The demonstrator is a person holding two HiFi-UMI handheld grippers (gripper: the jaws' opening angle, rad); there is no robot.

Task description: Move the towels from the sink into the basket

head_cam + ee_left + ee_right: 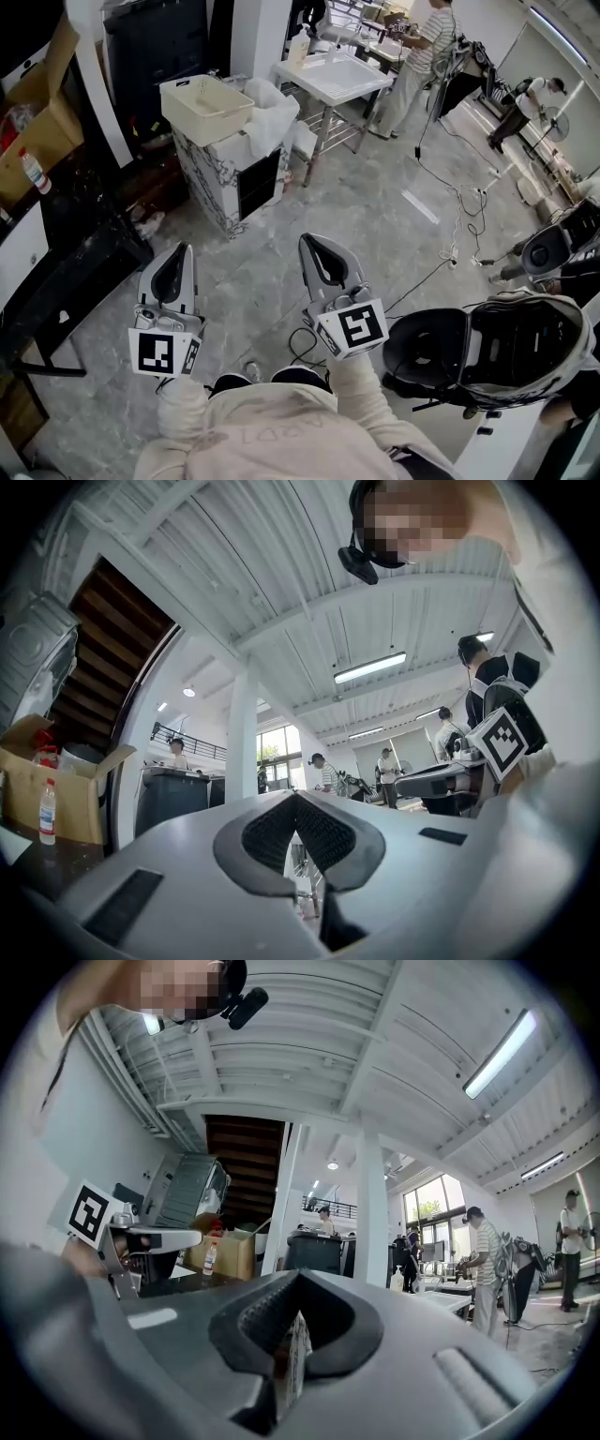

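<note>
towels are too far off to make out, presumably in the sink [337,75]; it and the basket [208,120] stand well ahead of the tongs. left tongs [184,251] and right tongs [312,242] are both clenched, empty. approach step, likely: walk closer, then open over the sink.

Beige sweatshirt [267,439]; grey hand-held grippers [181,253] [317,244]; black-white marker cubes [161,352] [353,328].

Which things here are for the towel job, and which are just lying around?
For the job: sink, basket, left gripper, right gripper, both shut and empty. No towels can be seen from here.
Lying about: cardboard box, bottle, cables.
</note>
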